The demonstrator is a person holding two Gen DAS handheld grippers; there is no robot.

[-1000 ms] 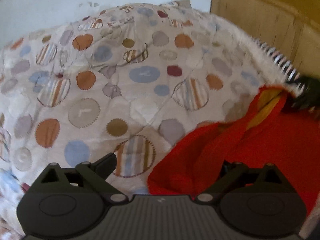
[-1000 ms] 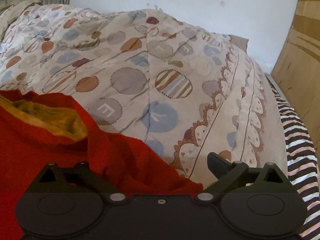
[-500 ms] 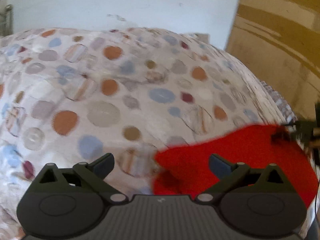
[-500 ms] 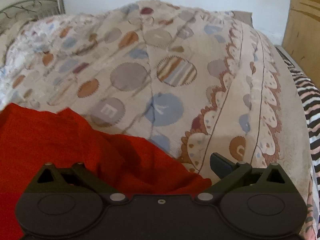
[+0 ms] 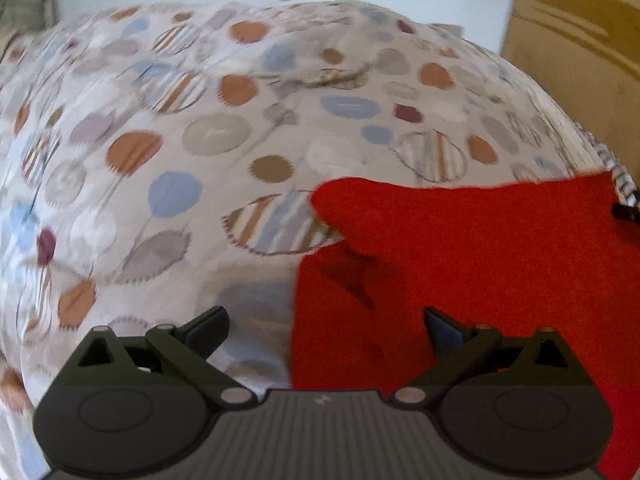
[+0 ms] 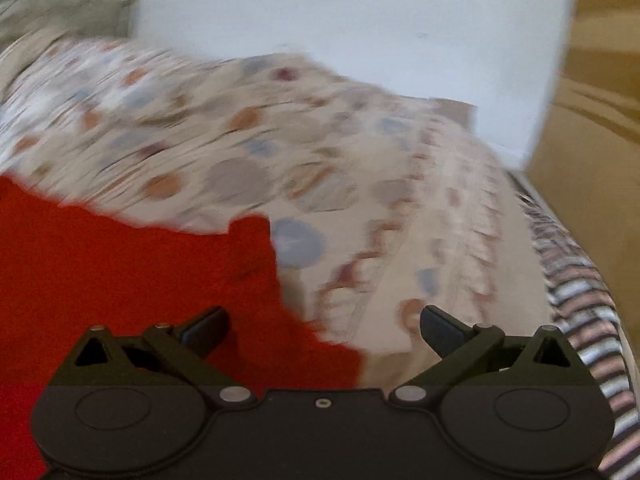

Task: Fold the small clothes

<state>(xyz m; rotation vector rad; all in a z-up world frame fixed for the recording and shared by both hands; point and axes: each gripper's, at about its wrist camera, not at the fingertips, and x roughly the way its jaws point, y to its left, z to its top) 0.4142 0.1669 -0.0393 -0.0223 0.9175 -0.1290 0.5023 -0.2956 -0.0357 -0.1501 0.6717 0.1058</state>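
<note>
Red garment flat on quilt for folding. L gripper & R gripper fingers wide, holding nothing, each over edge, prob. to pinch.

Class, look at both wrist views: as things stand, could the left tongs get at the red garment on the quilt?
Probably yes. The left tongs are open, and the red garment lies flat on the quilt right beneath their right finger, with nothing lying over it.

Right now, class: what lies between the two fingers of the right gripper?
In the right wrist view, the right gripper is open; between its fingers lie the red garment's edge and bare spotted quilt.
</note>
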